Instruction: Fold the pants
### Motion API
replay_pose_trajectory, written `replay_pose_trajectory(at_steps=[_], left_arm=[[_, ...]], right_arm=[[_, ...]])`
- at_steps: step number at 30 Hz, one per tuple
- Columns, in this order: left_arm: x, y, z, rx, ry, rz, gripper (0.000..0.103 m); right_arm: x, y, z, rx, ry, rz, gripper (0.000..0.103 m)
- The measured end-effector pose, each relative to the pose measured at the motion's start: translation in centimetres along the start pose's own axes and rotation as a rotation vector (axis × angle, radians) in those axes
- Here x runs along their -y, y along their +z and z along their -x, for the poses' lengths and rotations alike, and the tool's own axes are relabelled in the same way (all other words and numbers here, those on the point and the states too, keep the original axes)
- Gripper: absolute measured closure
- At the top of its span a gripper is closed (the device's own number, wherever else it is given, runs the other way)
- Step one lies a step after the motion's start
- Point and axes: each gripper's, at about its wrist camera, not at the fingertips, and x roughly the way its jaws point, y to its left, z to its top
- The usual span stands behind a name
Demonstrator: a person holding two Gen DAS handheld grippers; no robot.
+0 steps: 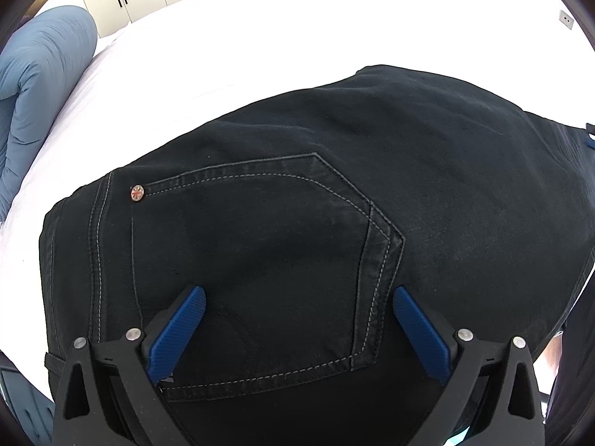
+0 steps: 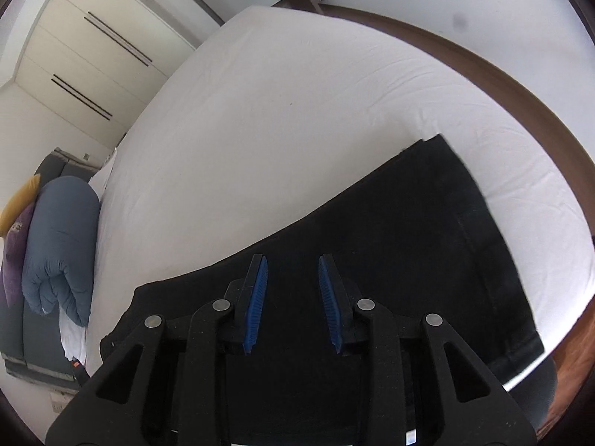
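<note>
Left to right: at far left we see a rolled blue duvet (image 1: 41, 74) by the edge of the bed (image 1: 230, 55), clear of the work. The black pants (image 1: 334, 186) lie flat on the white sheet, already doubled leg on leg as far as we can judge, back pocket (image 1: 260, 252) up, with the waist at the left end and the long axis running rightward toward the hems. The left tool (image 1: 299, 301) hangs right over the pocket, pointing steeply down, jaws spread wide with nothing between the blue pads; whether the tips touch the denim we can't tell. The right tool (image 2: 292, 278) is above the leg section further right, jaws only partly apart, empty, no fabric pinched. In its view the pants (image 2: 427, 241) stretch away up and to the right, ending at the hem edge (image 2: 446, 148) near the bed's wooden frame (image 2: 483, 59). We judge the next fold brings hems toward the waist, so the right tool is nearer the hem end, which lies ahead and to its right; the left is placed to pin the waist.
</note>
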Motion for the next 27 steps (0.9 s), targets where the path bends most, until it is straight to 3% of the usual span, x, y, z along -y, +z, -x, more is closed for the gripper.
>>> replay_pose_trajectory(at_steps=[2, 3, 4, 5, 7, 12, 13, 16, 19, 21, 22, 23, 25, 27], left_arm=[[-0.8, 0.2, 0.2, 0.0, -0.001, 0.003, 0.0], [-0.7, 0.4, 0.2, -0.001, -0.001, 0.007, 0.0], [-1.1, 0.4, 0.1, -0.001, -0.003, 0.012, 0.0], [-1.1, 0.3, 0.1, -0.001, -0.003, 0.012, 0.0], [-1.5, 0.4, -0.1, -0.001, -0.003, 0.011, 0.0], [-1.3, 0.3, 0.2, 0.006, -0.003, 0.014, 0.0], [-1.4, 0.4, 0.2, 0.008, -0.003, 0.016, 0.0], [-1.3, -0.1, 0.4, 0.021, 0.001, 0.017, 0.0], [-1.1, -0.5, 0.6, 0.029, 0.006, 0.024, 0.0], [-1.2, -0.7, 0.7, 0.028, 0.009, 0.026, 0.0], [-1.3, -0.8, 0.8, 0.029, 0.009, 0.027, 0.0], [-1.5, -1.0, 1.0, 0.031, 0.005, 0.032, 0.0], [-1.6, -1.2, 1.2, 0.036, 0.003, 0.038, 0.0], [-1.8, -1.4, 1.3, 0.042, 0.003, 0.046, 0.0]], right_arm=[[1.1, 0.9, -2.7, -0.04, -0.046, -0.046, 0.075], [2.1, 1.3, -3.9, -0.052, -0.07, -0.084, 0.08], [3.1, 1.9, -4.7, -0.048, -0.043, -0.122, 0.081], [3.8, 2.7, -5.0, -0.022, -0.018, -0.138, 0.087], [4.5, 4.3, -5.5, 0.011, -0.064, -0.13, 0.103], [4.3, 7.0, -4.6, 0.097, -0.131, -0.153, 0.103], [3.4, 7.1, -3.7, 0.114, -0.112, -0.151, 0.099], [0.3, 5.2, -1.6, 0.113, 0.031, -0.114, 0.097], [-4.7, 0.6, -3.1, -0.038, 0.212, -0.002, 0.097], [-6.6, -2.4, -5.6, -0.122, 0.224, 0.079, 0.097], [-6.2, -3.5, -7.1, -0.149, 0.198, 0.079, 0.097], [-4.8, -3.6, -8.7, -0.16, 0.14, 0.026, 0.103], [-1.0, -2.7, -10.0, -0.122, 0.209, -0.166, 0.103], [-1.5, -1.6, -8.5, -0.036, 0.083, -0.159, 0.103]])
